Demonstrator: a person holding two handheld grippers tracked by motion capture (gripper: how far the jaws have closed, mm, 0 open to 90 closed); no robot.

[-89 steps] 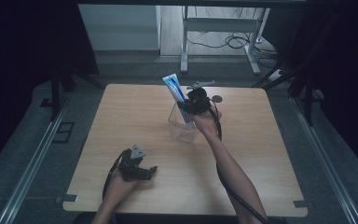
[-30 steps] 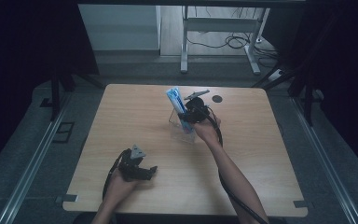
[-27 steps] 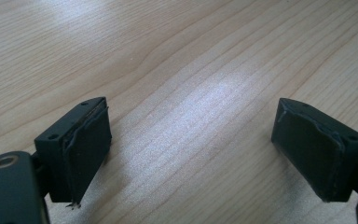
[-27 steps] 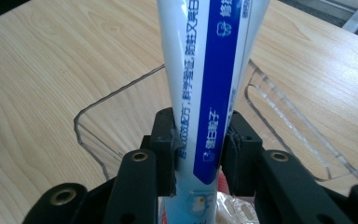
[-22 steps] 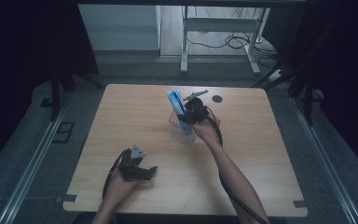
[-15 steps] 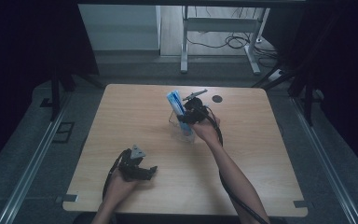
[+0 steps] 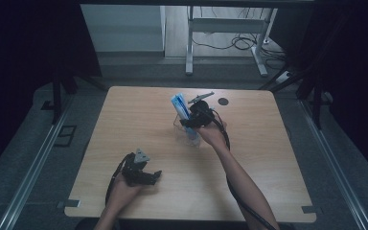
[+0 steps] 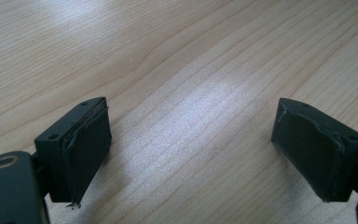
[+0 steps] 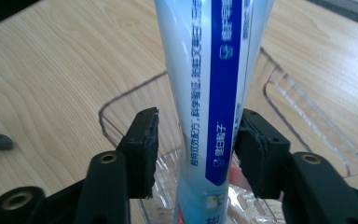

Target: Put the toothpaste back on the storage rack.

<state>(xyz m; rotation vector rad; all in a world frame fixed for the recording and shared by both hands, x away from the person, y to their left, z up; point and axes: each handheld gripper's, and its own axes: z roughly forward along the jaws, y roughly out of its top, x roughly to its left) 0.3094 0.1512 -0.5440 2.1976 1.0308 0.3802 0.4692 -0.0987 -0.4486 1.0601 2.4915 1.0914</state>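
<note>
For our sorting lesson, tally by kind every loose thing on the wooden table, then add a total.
Toothpaste tube: 1
Clear plastic container: 1
Grey pen-like item: 1
Dark round disc: 1
Total: 4

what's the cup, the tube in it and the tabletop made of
Cup: clear, glossy, likely hard plastic; the wood shows through its walls.
Toothpaste tube: smooth white and blue printed plastic, soft sheen.
Tabletop: pale wood grain, matte with faint glare; could be laminate.

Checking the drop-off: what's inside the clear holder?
A blue-and-white toothpaste tube stands in the clear holder, between the right gripper's parted jaws. Its bottom end is cut off from view.
</note>
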